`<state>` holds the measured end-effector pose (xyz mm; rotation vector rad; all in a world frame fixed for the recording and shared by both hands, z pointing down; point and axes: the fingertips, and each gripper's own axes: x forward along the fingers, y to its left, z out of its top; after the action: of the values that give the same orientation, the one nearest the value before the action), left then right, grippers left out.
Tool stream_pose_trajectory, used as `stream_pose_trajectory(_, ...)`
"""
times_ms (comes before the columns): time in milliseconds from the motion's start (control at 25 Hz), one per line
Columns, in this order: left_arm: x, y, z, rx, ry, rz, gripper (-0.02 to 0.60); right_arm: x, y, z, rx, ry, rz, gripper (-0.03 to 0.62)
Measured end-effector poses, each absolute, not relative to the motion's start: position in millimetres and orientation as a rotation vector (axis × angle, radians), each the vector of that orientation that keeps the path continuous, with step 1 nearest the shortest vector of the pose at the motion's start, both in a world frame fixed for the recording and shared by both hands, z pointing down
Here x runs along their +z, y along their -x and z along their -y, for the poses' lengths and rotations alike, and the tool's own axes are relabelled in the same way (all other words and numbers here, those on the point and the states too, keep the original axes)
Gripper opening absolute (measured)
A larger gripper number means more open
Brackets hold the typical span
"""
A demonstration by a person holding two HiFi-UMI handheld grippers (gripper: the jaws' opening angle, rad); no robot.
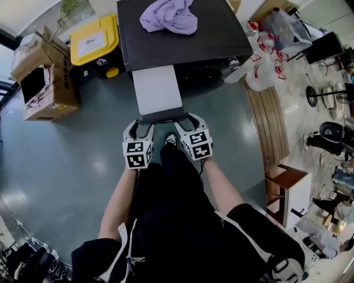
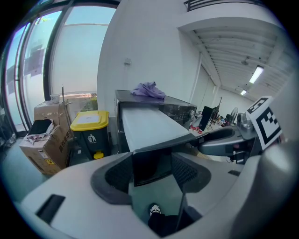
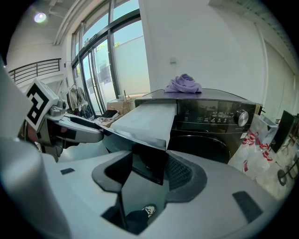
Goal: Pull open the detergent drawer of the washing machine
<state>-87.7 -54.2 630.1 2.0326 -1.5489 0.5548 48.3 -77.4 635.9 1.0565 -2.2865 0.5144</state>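
Detergent drawer far out of washing machine — left claw, right claw both pinching its dark front. Print on control panel unreadable — likewise label on yellow-lidded bin.

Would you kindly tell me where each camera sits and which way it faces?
Head view: on the person's head, facing steeply down at the washing machine and open detergent drawer; forearms, legs, left gripper and right gripper show.
Left gripper view: on the left gripper, looking along its jaws, closed on the drawer front; right gripper shows at right.
Right gripper view: on the right gripper, jaws likewise; left gripper shows at left.
Shared by all: drawer, purple cloth.
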Motion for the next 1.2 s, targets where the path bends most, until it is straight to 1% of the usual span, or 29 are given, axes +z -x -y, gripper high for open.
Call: stream_pose_trajectory(1200, 629, 86, 30, 0.543, -2.04, 1.538, 0.258, 634, -51, 52, 0.503, -1.084, 2.276, 0.222)
